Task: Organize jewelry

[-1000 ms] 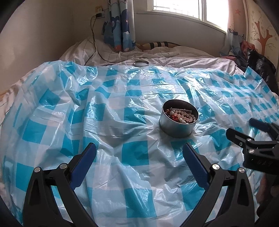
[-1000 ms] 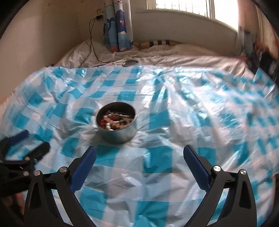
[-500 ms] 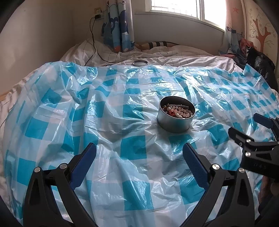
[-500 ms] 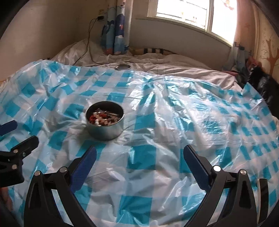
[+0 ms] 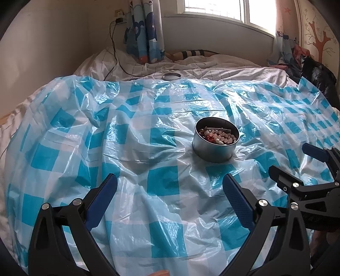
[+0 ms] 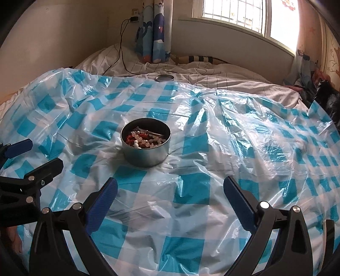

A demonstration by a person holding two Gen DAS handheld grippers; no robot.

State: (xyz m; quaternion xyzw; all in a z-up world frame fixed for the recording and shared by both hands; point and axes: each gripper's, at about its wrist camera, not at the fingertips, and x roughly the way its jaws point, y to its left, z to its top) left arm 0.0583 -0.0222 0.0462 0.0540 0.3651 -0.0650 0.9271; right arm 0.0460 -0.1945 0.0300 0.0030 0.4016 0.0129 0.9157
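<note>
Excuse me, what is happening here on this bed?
A person holds two black claws with blue pads over a blue-and-white checked plastic sheet spread on the bed. Both the left claw and the right claw are open and hold nothing. Between them stands a round metal tin filled with beaded jewelry. A round metal lid lies at the sheet's far edge.

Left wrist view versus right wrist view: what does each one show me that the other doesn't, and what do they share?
Only the left wrist view shows the right gripper from the side, open at the right edge, and the tree decal on the wall. Only the right wrist view shows the left gripper from the side, open at the left edge. Both show the metal tin of beads on the checked plastic sheet, its lid lying beyond the sheet, the blue curtain and the window.
</note>
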